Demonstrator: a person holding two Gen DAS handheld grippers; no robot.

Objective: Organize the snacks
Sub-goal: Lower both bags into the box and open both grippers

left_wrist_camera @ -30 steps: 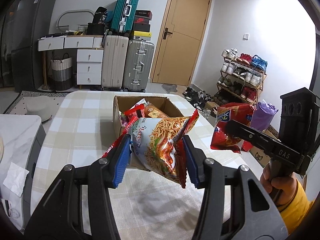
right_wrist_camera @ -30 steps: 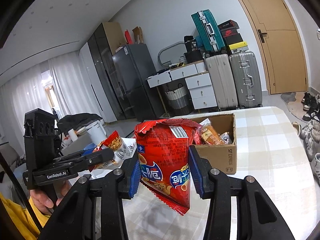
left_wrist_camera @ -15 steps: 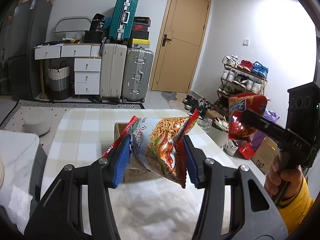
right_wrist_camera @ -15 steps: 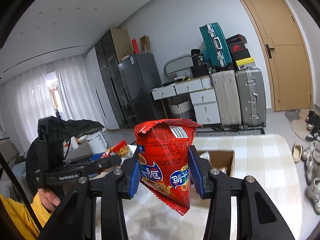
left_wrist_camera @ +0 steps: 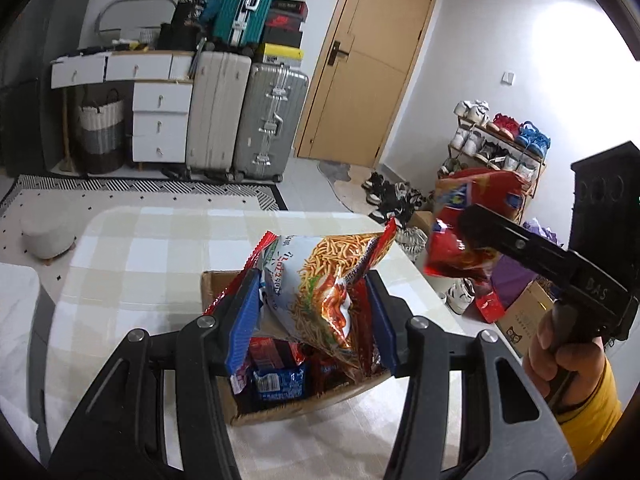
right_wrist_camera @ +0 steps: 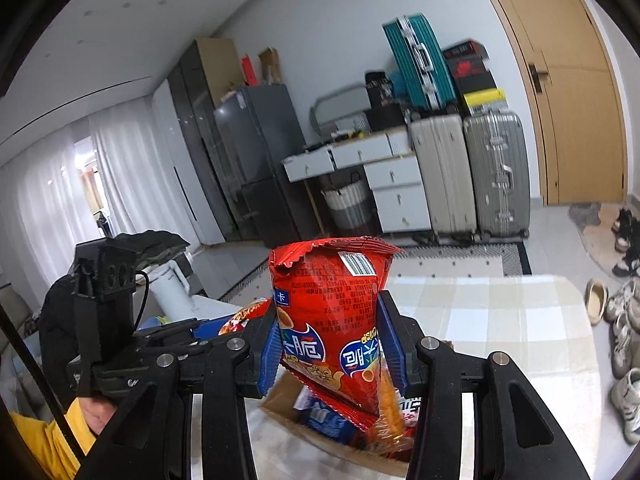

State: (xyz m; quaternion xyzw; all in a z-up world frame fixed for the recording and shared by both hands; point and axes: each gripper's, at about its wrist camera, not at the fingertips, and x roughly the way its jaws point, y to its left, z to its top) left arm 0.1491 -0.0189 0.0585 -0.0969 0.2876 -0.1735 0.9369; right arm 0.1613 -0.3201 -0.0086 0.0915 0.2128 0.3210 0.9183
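Progress: both grippers are carrying a snack bag above the box point(left_wrist_camera: 218, 288), which is sitting on the checked table point(left_wrist_camera: 132, 248) and is already holding several packets point(left_wrist_camera: 280, 380); judging by this, the sorting is well along but not finished.
Done: some snacks are lying in the box, blue and red wrappers showing at its bottom.
Left: the two bags in the air are still needing a place, most likely in the box; whether more snacks are waiting elsewhere cannot be told.
Left gripper point(left_wrist_camera: 312, 320): it is pinching the noodle bag point(left_wrist_camera: 320, 280) between its blue pads, jaws partly closed and the bag crumpling between them; the bag is hanging right over the box opening.
Noodle bag: it is tilting, its lower edge dipping toward the packets inside without clearly touching them.
Right gripper point(right_wrist_camera: 332, 352): it is pinching the red bag point(right_wrist_camera: 328, 308) at mid-height, jaws narrow, pads pressing both sides.
Red bag: it is standing upright in the grip, its bottom corner hanging over the near edge of the box, clear of the table.
Person: a hand point(left_wrist_camera: 560, 344) in a yellow sleeve is holding the right gripper's handle.
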